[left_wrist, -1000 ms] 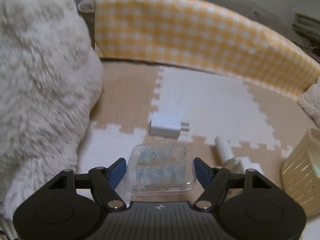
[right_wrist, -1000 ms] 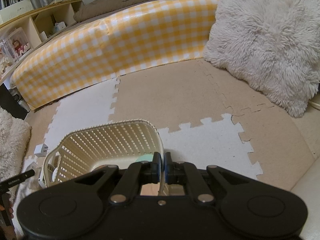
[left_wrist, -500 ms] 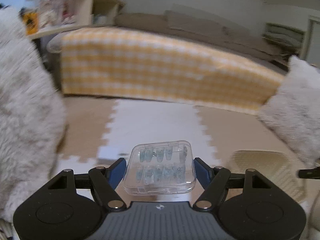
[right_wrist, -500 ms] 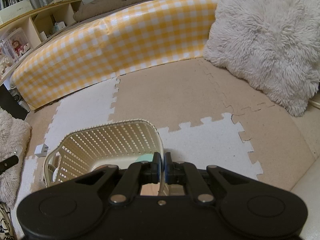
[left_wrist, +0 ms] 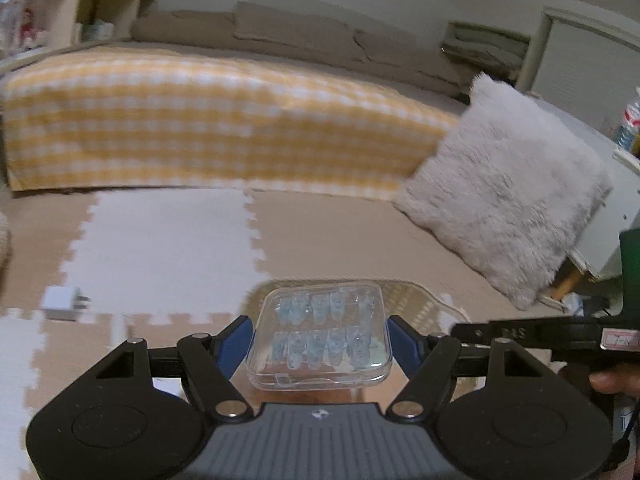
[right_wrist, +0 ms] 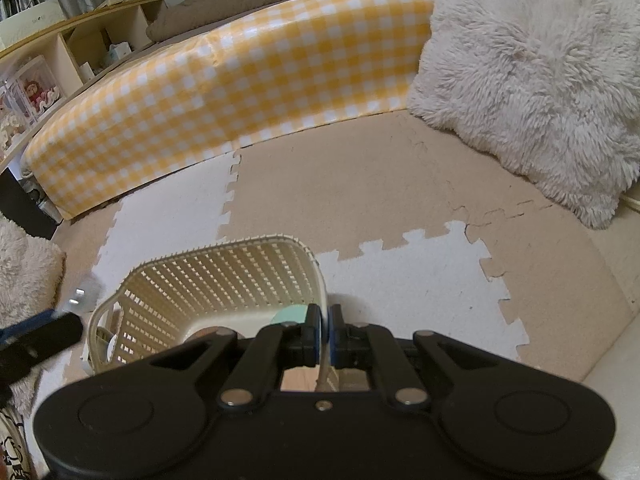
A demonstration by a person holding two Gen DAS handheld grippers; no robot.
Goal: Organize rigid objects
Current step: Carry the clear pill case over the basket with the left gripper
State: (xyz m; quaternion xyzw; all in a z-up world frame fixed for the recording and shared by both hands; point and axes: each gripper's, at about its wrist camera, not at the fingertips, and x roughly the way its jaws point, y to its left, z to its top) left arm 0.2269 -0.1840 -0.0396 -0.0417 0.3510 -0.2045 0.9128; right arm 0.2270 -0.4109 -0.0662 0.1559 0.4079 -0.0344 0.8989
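My left gripper (left_wrist: 320,340) is shut on a clear plastic case (left_wrist: 320,342) of pale blue pieces and holds it in the air above the cream slatted basket (left_wrist: 412,300). My right gripper (right_wrist: 327,330) is shut on the basket's right rim (right_wrist: 322,292) and holds the basket (right_wrist: 224,280) on the floor mat. A pale green object (right_wrist: 290,314) lies inside the basket. The left gripper shows blurred at the left edge of the right wrist view (right_wrist: 36,340). A white charger plug (left_wrist: 62,304) lies on the mat to the left.
Beige and white foam puzzle mats (right_wrist: 400,200) cover the floor. A yellow checked padded barrier (right_wrist: 240,80) runs along the back. A fluffy white cushion (right_wrist: 532,80) leans at the right, another (right_wrist: 24,264) sits at the left. Shelves (right_wrist: 60,64) stand behind.
My left gripper has lifted the clear case off the mat and swung right, over the basket. The right gripper has kept its hold on the basket rim.
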